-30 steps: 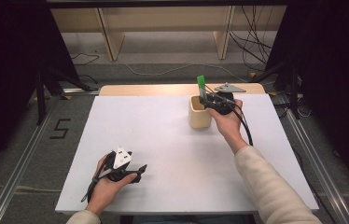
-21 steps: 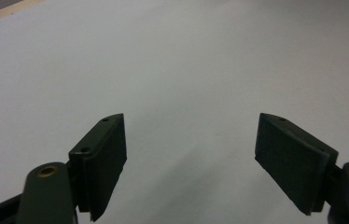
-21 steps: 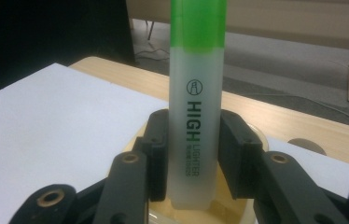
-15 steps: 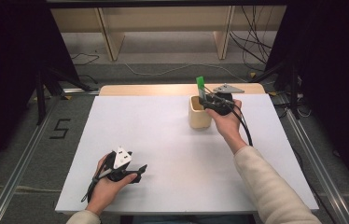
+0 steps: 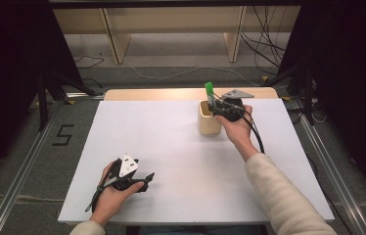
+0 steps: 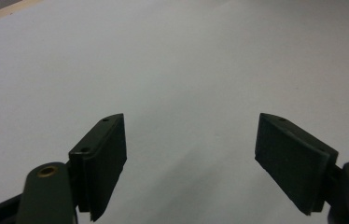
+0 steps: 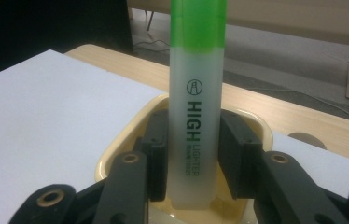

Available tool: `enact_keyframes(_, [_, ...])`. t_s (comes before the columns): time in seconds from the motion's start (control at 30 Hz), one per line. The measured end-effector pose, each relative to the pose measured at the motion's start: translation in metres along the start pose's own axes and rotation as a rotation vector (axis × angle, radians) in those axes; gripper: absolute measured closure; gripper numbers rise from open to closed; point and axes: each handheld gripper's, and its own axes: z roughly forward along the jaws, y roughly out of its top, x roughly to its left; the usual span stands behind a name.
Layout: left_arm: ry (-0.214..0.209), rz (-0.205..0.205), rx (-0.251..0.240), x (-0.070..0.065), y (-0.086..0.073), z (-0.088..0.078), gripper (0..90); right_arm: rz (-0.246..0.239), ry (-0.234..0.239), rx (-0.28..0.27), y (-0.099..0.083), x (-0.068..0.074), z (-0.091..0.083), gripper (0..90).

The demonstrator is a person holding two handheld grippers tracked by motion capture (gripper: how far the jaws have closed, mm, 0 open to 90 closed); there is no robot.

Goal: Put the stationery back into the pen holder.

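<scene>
Highlighter (image 7: 195, 135): the frosted barrel carries dark green print running lengthwise, "HIGH" in bold capitals followed by "LIGHTER" in thinner capitals, with a small round logo above the wording. A line of finer print beside it is too small to read

Floor: the numeral "5" (image 5: 62, 135) is marked in black, left of the bench
</scene>
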Motion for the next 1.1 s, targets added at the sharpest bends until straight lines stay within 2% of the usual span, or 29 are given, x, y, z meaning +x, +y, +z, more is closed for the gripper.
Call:
enact_keyframes(0.27, [-0.003,-0.001,0.000,0.000,0.000,0.000,24.6,-0.006,0.000,0.001,0.000,0.000,0.000,63.9])
enact_keyframes(0.37, [-0.003,-0.001,0.000,0.000,0.000,0.000,24.6,0.003,-0.007,-0.014,0.002,0.001,-0.002,51.3])
enact_keyframes(0.47, [-0.002,0.000,0.000,0.000,0.000,0.000,24.6,0.007,-0.007,-0.032,0.005,0.002,-0.008,43.0])
enact_keyframes(0.63, [-0.002,0.000,0.000,-0.001,0.000,0.000,24.6,0.024,-0.016,-0.032,0.008,-0.001,-0.017,33.5])
enact_keyframes(0.8, [-0.001,-0.002,0.000,0.000,0.000,0.000,24.6,0.012,-0.024,-0.011,0.009,-0.002,-0.025,26.5])
enact_keyframes(0.93, [-0.003,-0.001,0.003,0.000,0.000,0.000,24.6,-0.019,-0.025,0.007,0.010,-0.001,-0.031,24.8])
enact_keyframes(1.1, [-0.001,-0.001,0.005,0.000,-0.001,0.000,24.6,-0.021,-0.010,0.035,0.008,-0.002,-0.039,24.9])
